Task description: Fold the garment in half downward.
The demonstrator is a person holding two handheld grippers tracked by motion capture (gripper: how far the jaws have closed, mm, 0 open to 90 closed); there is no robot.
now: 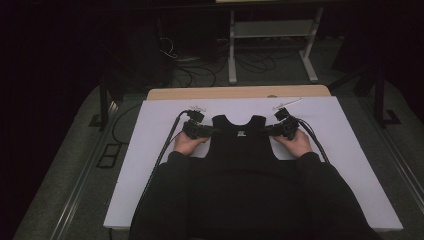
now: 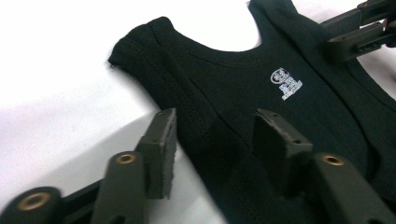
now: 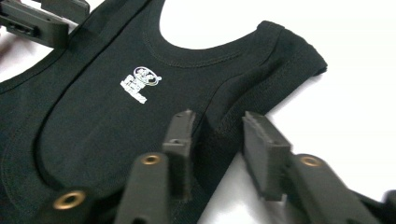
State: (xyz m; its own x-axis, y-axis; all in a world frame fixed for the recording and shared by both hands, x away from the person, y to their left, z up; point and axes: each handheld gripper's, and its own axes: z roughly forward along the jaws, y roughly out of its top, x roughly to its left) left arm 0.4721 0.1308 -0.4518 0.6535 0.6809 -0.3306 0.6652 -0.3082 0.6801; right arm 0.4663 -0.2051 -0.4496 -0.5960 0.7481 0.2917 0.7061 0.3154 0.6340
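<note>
A black sleeveless cotton vest (image 1: 242,140) lies flat on the white table cover (image 1: 150,150), with a small white printed logo (image 2: 286,83) on the chest, too small to read. The left gripper (image 2: 212,140) and right gripper (image 3: 219,140) each stand half open over one armhole edge, the fabric between the pads, not pressed.

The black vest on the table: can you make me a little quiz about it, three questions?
1. True or false: the black vest lies flat on a white sheet.
2. What is on the vest's chest: A a small white logo, B a red stripe, C a zipper?
3. Which part of the vest lies between the jaws of the left claw and of the right claw?

Key: 1 true. 2 A. 3 its side edge by the armhole.
</note>
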